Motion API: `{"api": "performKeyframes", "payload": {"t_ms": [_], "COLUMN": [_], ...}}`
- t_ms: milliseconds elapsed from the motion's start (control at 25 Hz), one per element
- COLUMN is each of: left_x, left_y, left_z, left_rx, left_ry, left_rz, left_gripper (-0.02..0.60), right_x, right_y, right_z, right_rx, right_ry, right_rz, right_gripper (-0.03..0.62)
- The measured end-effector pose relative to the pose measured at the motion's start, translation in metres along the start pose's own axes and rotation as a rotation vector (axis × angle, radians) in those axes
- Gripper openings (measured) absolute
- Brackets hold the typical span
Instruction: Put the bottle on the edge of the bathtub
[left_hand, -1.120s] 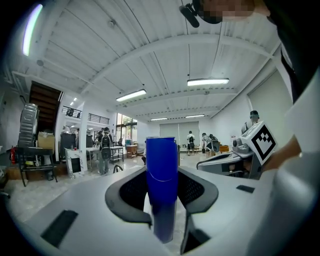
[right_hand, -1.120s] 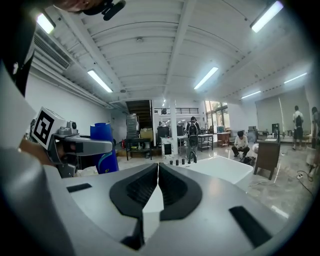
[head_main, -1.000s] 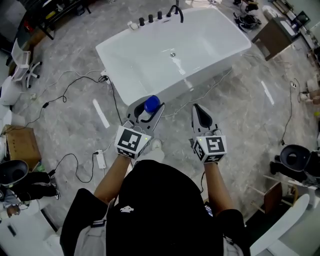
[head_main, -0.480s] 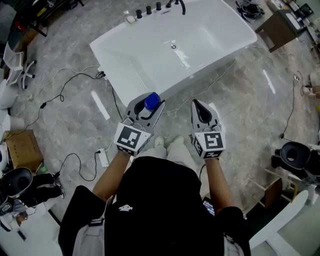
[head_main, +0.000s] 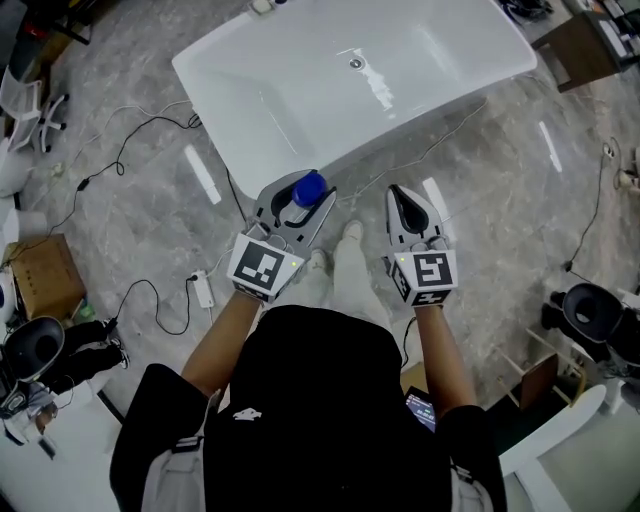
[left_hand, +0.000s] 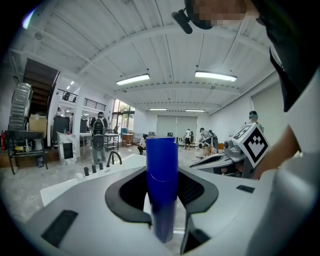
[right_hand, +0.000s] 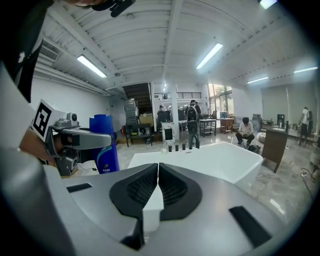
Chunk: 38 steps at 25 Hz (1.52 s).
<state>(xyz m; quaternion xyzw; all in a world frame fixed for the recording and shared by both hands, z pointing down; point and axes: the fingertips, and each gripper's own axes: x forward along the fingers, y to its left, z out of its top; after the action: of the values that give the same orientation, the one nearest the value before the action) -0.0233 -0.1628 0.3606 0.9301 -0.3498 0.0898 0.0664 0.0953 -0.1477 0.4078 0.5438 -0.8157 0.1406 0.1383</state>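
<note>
A blue bottle (head_main: 307, 190) stands upright between the jaws of my left gripper (head_main: 298, 204), which is shut on it; in the left gripper view the blue bottle (left_hand: 161, 190) fills the gap between the dark pads. My right gripper (head_main: 408, 207) hangs beside it with its jaws shut and nothing in them. The right gripper view shows the bottle (right_hand: 104, 145) at the left. The white bathtub (head_main: 240, 120) lies just beyond both grippers, its near rim a short way ahead of the bottle.
Black cables (head_main: 150, 135) trail over the grey floor left of the tub, with a white power strip (head_main: 201, 290) near my left arm. A cardboard box (head_main: 42, 280) sits far left. A brown cabinet (head_main: 585, 40) stands behind the tub's right end.
The tub has come closer and now fills the top of the head view. Both grippers have advanced toward its near rim, the bottle still in the left one.
</note>
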Motion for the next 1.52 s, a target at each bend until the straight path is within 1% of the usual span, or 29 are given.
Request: {"api": "performKeyframes", "payload": {"t_ms": [120,280,320,400,440,520,600,840,960,1080,1160,1400,1520], "left_x": [0.016,0.040,0.046,0.056,0.060,0.065,0.070,0.085,0.093,0.102,0.106,0.120,0.125], "left_y": [0.001,0.005,0.008,0.015,0.017,0.022,0.030,0.046,0.052,0.058,0.064,0.081,0.088], "left_z": [-0.012,-0.041,-0.049,-0.061,-0.068,-0.082,-0.095,-0.129,-0.143,-0.160,-0.169,-0.194,-0.208], "left_rx": [-0.042,-0.096,-0.109,-0.105,-0.101,-0.116,-0.128,-0.122,-0.100,-0.113,-0.127,-0.126,-0.093], "left_ry": [0.021,0.091,0.097,0.086,0.093,0.135,0.158,0.192,0.193,0.227,0.234,0.263,0.270], "left_rz": [0.008,0.026,0.025,0.021,0.023,0.036,0.049,0.067,0.072,0.080,0.090,0.132,0.140], "left_gripper": [0.160,0.158,0.159,0.159,0.159,0.158,0.158,0.158,0.158,0.158,0.158,0.157,0.158], "right_x": [0.014,0.032,0.036,0.046,0.051,0.061,0.072,0.104,0.115,0.126,0.133,0.148,0.156], "right_y": [-0.011,-0.026,-0.029,-0.033,-0.035,-0.039,-0.041,-0.047,-0.049,-0.051,-0.051,-0.054,-0.052], "right_z": [-0.009,-0.025,-0.031,-0.043,-0.050,-0.062,-0.073,-0.098,-0.111,-0.124,-0.132,-0.150,-0.161], "right_rx": [0.013,0.039,0.041,0.047,0.051,0.063,0.070,0.070,0.084,0.092,0.094,0.110,0.118], "right_ry": [0.015,0.041,0.050,0.070,0.082,0.104,0.122,0.157,0.175,0.196,0.207,0.232,0.249], "right_rz": [0.013,0.031,0.037,0.050,0.056,0.067,0.080,0.104,0.115,0.126,0.134,0.154,0.165], "right_gripper": [0.025,0.025,0.025,0.025,0.025,0.025,0.025,0.025,0.025,0.025,0.025,0.025,0.025]}}
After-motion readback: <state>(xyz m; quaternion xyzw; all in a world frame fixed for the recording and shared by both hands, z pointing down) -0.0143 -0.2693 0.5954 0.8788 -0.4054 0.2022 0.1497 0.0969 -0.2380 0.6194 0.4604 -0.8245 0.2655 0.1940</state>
